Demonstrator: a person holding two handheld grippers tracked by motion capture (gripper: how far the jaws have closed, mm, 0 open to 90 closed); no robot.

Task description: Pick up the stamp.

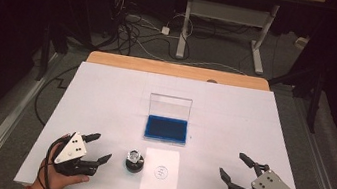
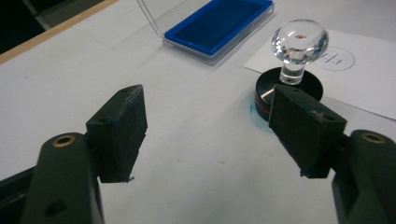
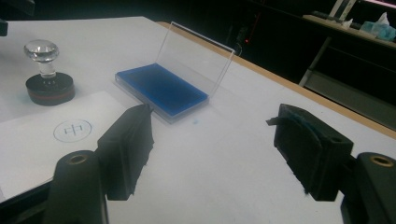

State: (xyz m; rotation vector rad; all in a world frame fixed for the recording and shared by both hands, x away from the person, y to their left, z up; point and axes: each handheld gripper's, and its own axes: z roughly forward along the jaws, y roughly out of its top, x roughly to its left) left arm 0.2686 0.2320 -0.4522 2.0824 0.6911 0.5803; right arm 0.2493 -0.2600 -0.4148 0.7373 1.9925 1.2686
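Stamp (image 2: 288,88) base partly behind tongs, paper sheet (image 2: 373,79) cropped

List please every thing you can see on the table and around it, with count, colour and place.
stamp: one, clear knob on a black base, left of the paper
paper sheet: one, white with a round blue print, near table edge
ink pad: one, blue, clear lid raised, table centre
table: one, white cover, wooden far edge
desk frame: one, white, on the floor behind
cables: several, dark and white, on the floor
left gripper: one, black, fingers open, near stamp
right gripper: one, black, fingers open, right of paper
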